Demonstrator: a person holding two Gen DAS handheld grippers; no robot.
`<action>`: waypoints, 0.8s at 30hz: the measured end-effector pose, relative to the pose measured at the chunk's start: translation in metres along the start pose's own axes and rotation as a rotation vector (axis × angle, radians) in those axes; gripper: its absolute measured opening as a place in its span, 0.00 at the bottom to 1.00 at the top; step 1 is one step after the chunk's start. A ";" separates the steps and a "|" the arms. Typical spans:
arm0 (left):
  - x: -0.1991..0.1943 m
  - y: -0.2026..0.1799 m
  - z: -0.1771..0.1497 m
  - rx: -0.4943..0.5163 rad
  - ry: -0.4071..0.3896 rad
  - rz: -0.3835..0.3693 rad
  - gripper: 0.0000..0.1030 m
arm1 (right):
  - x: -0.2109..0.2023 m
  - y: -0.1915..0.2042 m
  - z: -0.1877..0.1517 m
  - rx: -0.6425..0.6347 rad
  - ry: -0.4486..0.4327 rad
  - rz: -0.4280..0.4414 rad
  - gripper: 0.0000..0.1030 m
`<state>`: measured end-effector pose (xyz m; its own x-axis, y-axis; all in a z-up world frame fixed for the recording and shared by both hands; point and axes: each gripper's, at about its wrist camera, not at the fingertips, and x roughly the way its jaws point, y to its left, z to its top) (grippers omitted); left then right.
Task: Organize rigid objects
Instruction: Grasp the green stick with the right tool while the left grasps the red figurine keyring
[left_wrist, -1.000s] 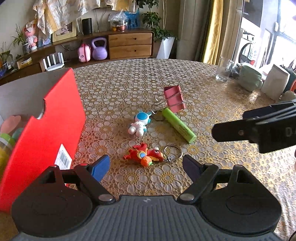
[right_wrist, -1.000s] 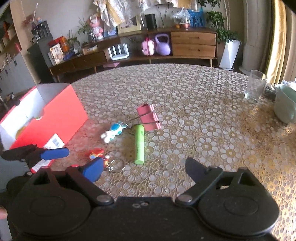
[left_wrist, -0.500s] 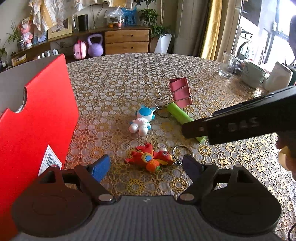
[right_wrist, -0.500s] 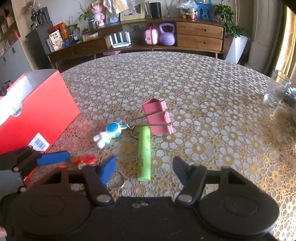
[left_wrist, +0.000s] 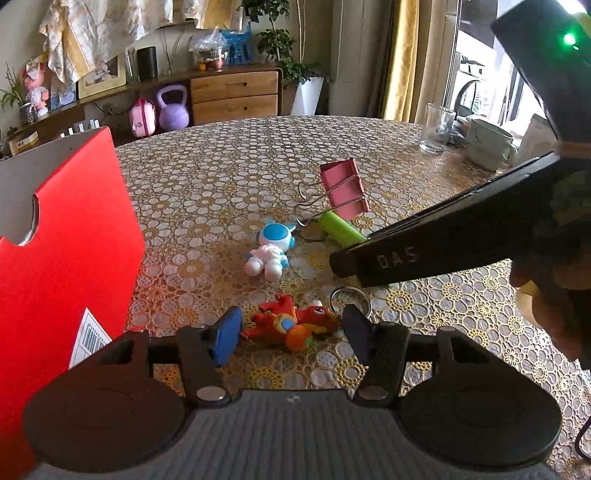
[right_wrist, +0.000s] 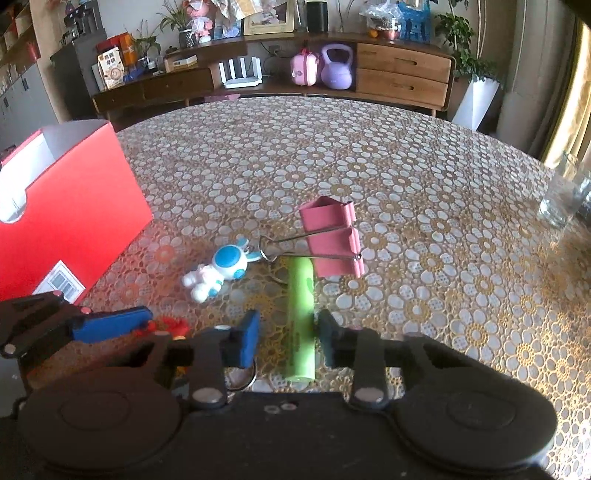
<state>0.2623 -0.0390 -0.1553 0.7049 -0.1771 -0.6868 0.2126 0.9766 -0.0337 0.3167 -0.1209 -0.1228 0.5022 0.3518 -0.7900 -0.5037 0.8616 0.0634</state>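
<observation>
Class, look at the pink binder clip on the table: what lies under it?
The far end of the green cylinder runs under the pink binder clip and its wire handles. That end is covered, so it cannot be seen. Elsewhere the patterned tablecloth lies beneath.

The surface (right_wrist: 406, 177) wears a glossy lace-patterned cover. The red box (right_wrist: 74, 218) looks like matt cardboard with a paper label. The pink clip (right_wrist: 332, 236) is painted metal with bare wire handles. The green tube (right_wrist: 301, 314) and toy figure (right_wrist: 221, 269) look like smooth plastic.
</observation>
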 end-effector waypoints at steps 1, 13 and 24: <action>0.000 0.000 0.000 -0.002 0.000 -0.002 0.57 | 0.001 0.002 0.000 -0.009 -0.001 -0.008 0.21; -0.014 0.010 0.005 -0.053 -0.006 -0.018 0.56 | -0.031 -0.003 -0.013 0.025 -0.031 0.015 0.15; -0.061 0.016 0.008 -0.107 -0.026 -0.047 0.56 | -0.089 0.009 -0.025 0.047 -0.060 0.070 0.15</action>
<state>0.2285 -0.0137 -0.1082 0.7136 -0.2245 -0.6636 0.1730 0.9744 -0.1436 0.2497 -0.1536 -0.0675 0.5090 0.4319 -0.7446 -0.5062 0.8498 0.1470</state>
